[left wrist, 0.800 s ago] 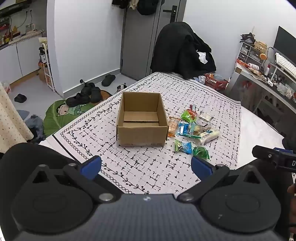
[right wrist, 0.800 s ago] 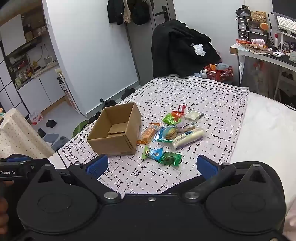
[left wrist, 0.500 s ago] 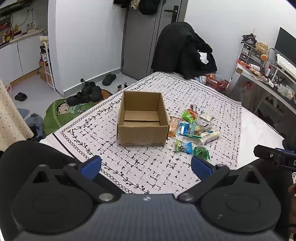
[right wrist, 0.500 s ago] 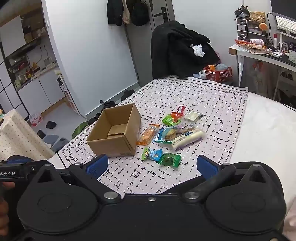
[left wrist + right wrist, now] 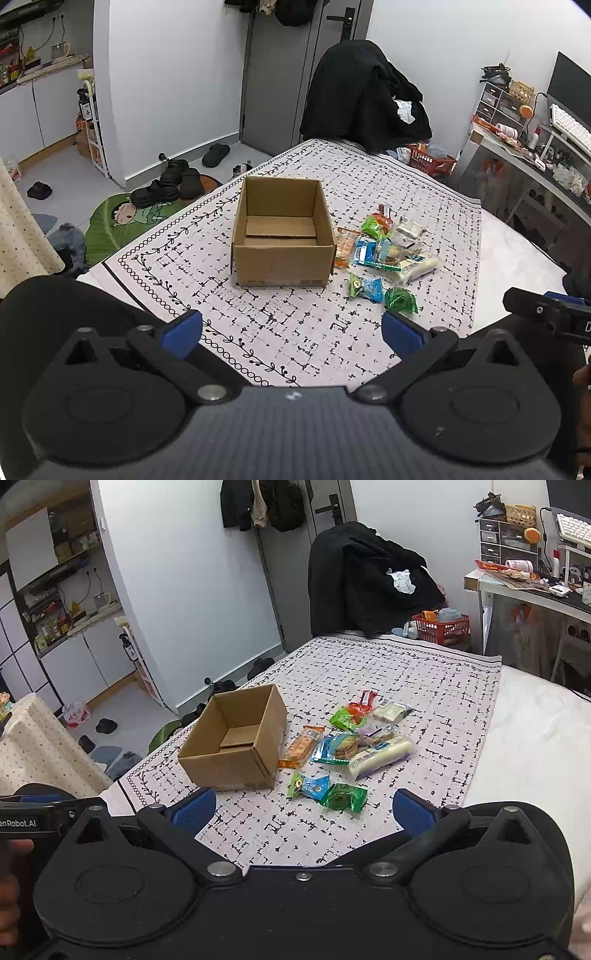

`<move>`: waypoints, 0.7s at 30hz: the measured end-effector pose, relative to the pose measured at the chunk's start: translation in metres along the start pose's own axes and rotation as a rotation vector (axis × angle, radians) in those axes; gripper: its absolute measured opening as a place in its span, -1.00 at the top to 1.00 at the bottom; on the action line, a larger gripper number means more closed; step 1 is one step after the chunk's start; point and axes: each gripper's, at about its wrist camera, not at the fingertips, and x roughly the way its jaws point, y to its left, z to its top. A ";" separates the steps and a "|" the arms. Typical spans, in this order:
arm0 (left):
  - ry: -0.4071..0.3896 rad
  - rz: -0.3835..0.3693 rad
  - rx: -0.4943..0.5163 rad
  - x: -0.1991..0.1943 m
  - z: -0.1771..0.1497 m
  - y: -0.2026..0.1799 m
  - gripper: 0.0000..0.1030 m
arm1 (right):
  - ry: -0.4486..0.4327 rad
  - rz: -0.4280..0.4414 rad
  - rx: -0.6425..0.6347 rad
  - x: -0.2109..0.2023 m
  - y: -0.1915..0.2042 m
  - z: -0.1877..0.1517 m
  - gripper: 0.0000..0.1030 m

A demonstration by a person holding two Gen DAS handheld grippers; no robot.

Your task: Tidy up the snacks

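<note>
Ahead, snacks (image 5: 343,753) beyond wide-open right hand-held gripper (image 5: 301,810), untouched.

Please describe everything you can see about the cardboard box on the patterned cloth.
The cardboard box is plain brown, rectangular and open at the top, standing upright on the patterned cloth. It holds no snacks; only its folded bottom flaps show inside. An orange snack packet lies right beside one side wall; whether they touch is unclear. No hand-held gripper touches it.
</note>
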 end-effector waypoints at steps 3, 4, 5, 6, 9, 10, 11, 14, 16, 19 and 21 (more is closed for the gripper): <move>0.000 -0.001 -0.001 0.000 -0.001 0.000 -0.99 | 0.004 -0.004 0.003 0.001 -0.001 0.000 -1.00; 0.000 0.000 0.000 0.000 -0.001 0.000 -0.99 | 0.004 -0.005 0.003 0.001 -0.001 0.000 -1.00; 0.000 0.000 0.000 0.000 -0.001 0.000 -0.99 | 0.005 -0.006 0.003 0.001 -0.001 0.000 -1.00; 0.000 0.001 0.000 0.000 -0.001 0.000 -0.99 | 0.006 -0.008 0.003 0.001 -0.001 -0.001 -1.00; 0.000 0.000 -0.001 0.000 -0.001 0.000 -0.99 | 0.009 -0.011 0.002 0.001 0.000 -0.001 -1.00; -0.001 0.000 -0.001 0.000 -0.001 0.000 -0.99 | 0.008 -0.011 0.001 0.001 0.000 -0.001 -1.00; -0.002 0.000 -0.002 0.000 -0.001 0.001 -0.99 | 0.007 -0.011 0.000 0.001 0.000 -0.001 -1.00; -0.003 -0.002 -0.004 0.001 -0.002 0.001 -0.99 | 0.004 -0.007 -0.004 0.001 0.000 -0.001 -1.00; -0.001 -0.001 -0.003 0.001 -0.002 0.000 -0.99 | 0.005 -0.006 -0.006 0.001 0.000 -0.001 -1.00; 0.001 -0.003 -0.002 0.002 -0.002 0.000 -0.99 | 0.006 -0.005 -0.006 0.001 0.000 -0.001 -1.00; 0.001 -0.003 -0.004 0.002 -0.002 0.000 -0.99 | 0.007 -0.005 -0.006 0.001 0.000 -0.001 -1.00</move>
